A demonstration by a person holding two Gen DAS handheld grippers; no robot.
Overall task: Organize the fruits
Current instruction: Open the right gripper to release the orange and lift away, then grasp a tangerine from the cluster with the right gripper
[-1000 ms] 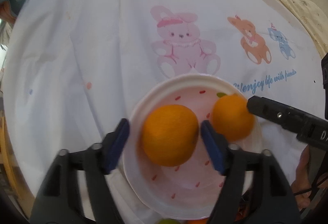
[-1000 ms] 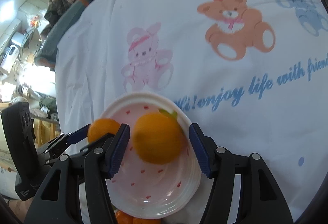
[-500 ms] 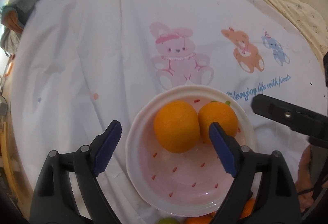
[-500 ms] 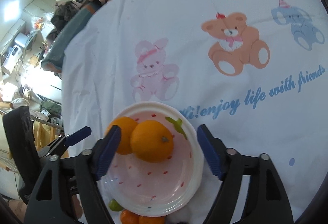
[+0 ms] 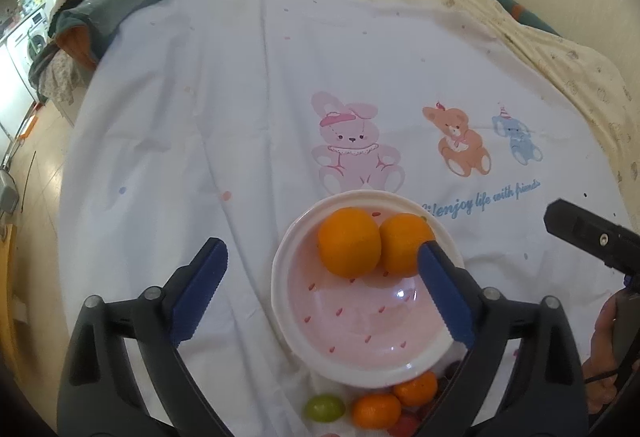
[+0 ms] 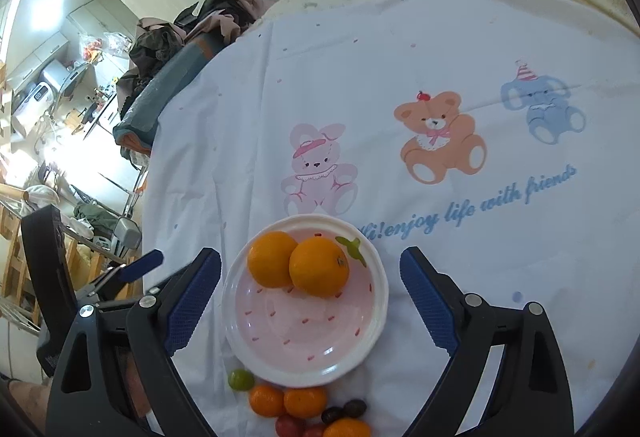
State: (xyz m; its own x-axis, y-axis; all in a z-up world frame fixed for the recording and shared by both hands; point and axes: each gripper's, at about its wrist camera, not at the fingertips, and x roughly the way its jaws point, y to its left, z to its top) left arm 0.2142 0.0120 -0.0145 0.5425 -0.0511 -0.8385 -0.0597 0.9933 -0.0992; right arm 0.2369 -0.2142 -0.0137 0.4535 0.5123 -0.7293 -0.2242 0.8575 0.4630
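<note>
While both claws hang above the white sheet (image 6: 460, 37), the loose fruits lie nearest the cameras: a green grape (image 6: 241, 380), two small tangerines (image 6: 287, 401) and some dark grapes (image 6: 344, 411), all just beside the near rim of the plate (image 6: 256, 357).

Left claw (image 5: 322, 291) stands wide open, and its jaws have just been opening; nothing is pressed between the blue pads, and only the plate lies below them. Right claw (image 6: 310, 299) is also wide open, its jaws have just been opening too, and the plate with the fruit shows in the gap between its fingers without any contact.

On the far half of the pink-and-white plate rest two oranges, the left orange (image 5: 349, 241) and the right orange (image 5: 402, 243), touching each other side by side. A small green leaf print (image 6: 352, 247) shows on the plate's far rim.

Beyond the plate, the sheet carries a pink rabbit (image 5: 354, 147), a brown bear (image 5: 460, 145), a blue elephant (image 5: 518, 139) and blue lettering (image 6: 468, 207). At the far edge lies a pile of clothes (image 6: 184, 37).
</note>
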